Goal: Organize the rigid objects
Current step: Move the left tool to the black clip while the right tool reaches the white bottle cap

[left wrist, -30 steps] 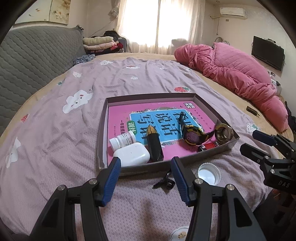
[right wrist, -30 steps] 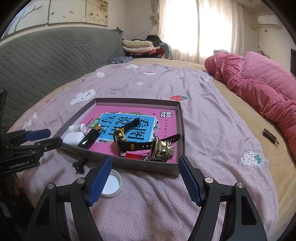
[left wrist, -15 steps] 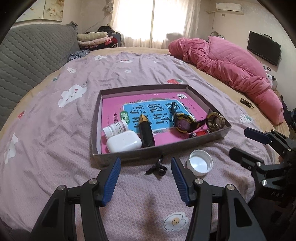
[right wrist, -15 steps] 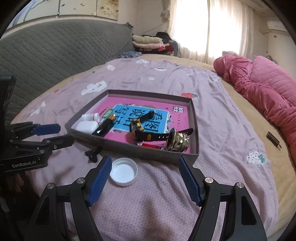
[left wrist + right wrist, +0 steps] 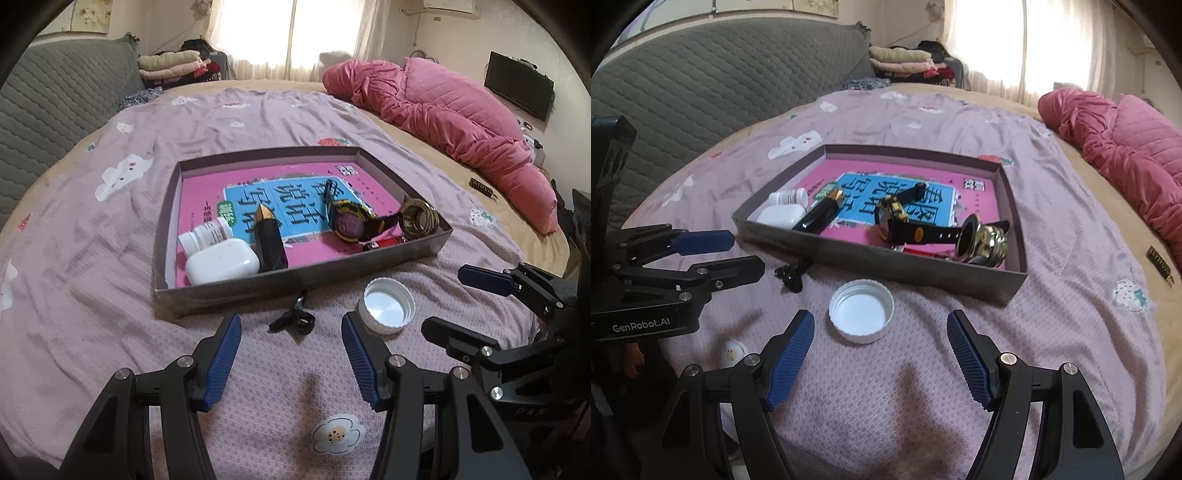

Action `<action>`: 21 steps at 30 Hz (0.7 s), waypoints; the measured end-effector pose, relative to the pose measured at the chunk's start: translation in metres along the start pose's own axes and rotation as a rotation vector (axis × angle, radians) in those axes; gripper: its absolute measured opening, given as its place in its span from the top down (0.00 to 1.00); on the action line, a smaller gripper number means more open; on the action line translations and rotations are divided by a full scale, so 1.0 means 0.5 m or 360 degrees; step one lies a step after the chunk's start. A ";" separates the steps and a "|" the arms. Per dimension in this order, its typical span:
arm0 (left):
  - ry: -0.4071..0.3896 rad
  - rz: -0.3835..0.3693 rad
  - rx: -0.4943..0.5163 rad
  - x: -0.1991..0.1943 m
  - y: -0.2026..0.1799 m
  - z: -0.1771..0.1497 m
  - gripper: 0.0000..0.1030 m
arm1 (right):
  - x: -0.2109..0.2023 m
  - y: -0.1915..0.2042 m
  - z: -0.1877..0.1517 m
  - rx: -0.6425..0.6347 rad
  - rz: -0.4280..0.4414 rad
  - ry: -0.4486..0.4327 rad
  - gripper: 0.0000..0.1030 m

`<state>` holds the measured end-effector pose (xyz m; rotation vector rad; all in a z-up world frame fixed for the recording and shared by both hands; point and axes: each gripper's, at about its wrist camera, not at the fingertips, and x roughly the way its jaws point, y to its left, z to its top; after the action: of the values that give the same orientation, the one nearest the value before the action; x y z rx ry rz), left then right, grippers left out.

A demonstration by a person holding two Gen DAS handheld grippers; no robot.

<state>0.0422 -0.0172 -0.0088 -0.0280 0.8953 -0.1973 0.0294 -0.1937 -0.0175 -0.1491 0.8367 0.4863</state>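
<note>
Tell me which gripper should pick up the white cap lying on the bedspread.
Right. The right gripper is open and nearly lined up with the white cap, just ahead of its fingertips. The left gripper faces the small black clip instead, with the cap off to its side.

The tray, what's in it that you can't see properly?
- Red thing: both views, mostly hidden behind the tray wall and under the watch strap.
- Pill bottle label: too small to read.
- Book cover: partly covered by objects.
</note>
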 end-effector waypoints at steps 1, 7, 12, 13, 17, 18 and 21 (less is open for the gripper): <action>0.0010 -0.0004 0.0001 0.005 0.000 0.000 0.46 | 0.002 0.001 0.000 -0.0003 0.0005 0.0006 0.27; 0.0084 0.0002 0.0032 0.036 -0.005 -0.007 0.46 | 0.028 0.013 -0.002 -0.0043 0.0022 0.0047 0.27; 0.0125 0.0001 0.0032 0.057 -0.003 -0.009 0.46 | 0.053 0.020 -0.006 -0.0068 0.0021 0.0091 0.27; 0.0129 -0.0003 0.0027 0.061 -0.001 -0.009 0.46 | 0.057 0.021 -0.006 -0.0072 0.0021 0.0096 0.27; 0.0157 -0.0018 0.0014 0.077 0.002 -0.008 0.46 | 0.074 0.019 -0.008 -0.0073 -0.0006 0.0118 0.27; 0.0165 -0.0022 0.0011 0.082 0.003 -0.008 0.46 | 0.080 0.017 -0.007 -0.0070 -0.0009 0.0123 0.27; 0.0180 -0.0018 0.0011 0.094 0.005 -0.007 0.46 | 0.094 0.012 -0.007 -0.0053 -0.0011 0.0138 0.27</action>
<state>0.0684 -0.0231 -0.0478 -0.0153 1.0070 -0.2142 0.0510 -0.1727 -0.0545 -0.2051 0.9131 0.4900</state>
